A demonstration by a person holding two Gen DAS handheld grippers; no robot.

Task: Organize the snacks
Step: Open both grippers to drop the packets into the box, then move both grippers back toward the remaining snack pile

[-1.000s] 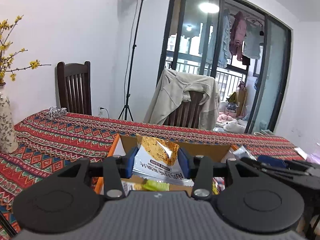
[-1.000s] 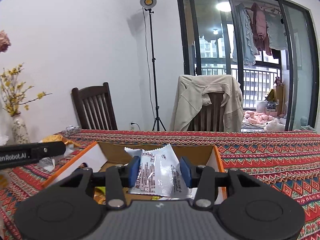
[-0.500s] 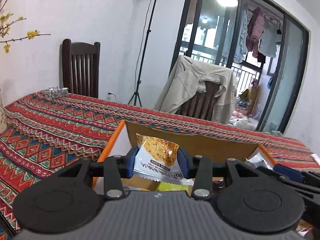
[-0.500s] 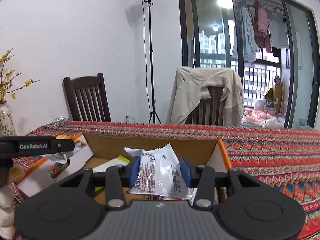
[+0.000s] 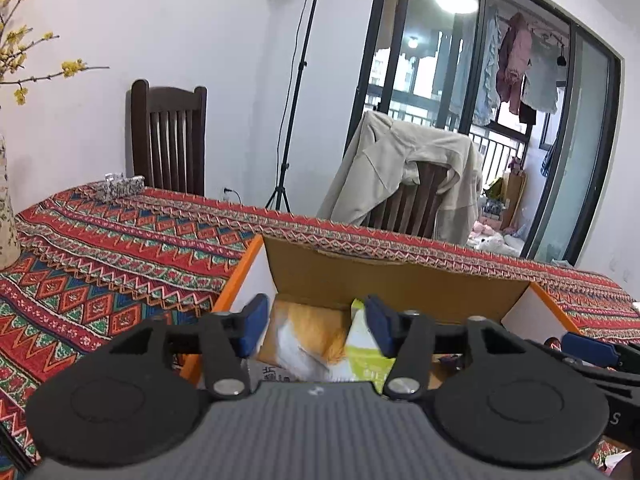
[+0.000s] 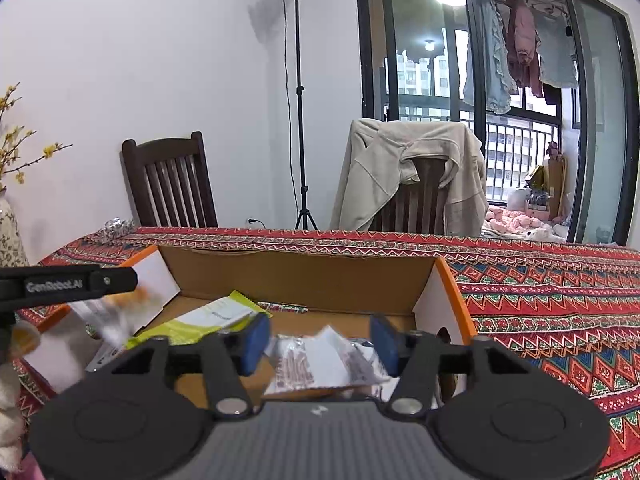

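Over the box [image 6: 300, 276] both grippers' fingers are opening, clear of the orange packet [image 5: 308, 336] and clear wrapper [image 6: 320, 364]. Withdraw carelessly and you may snag either.

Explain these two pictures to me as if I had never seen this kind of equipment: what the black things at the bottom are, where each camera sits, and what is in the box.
There is no robot here. A person holds a two-finger tool in each hand, and each carries a wide-angle camera looking forward along its blue-padded fingers.

One picture comes from the left tool, the other from the right tool. Both look into an open cardboard box with orange edges, standing on a table under a red patterned tablecloth.

Both tools are opening to let go. An orange and white snack bag lies loose between the left fingers, with a yellow-green packet beside it. A clear white packet with red print lies loose between the right fingers. Nothing is gripped.
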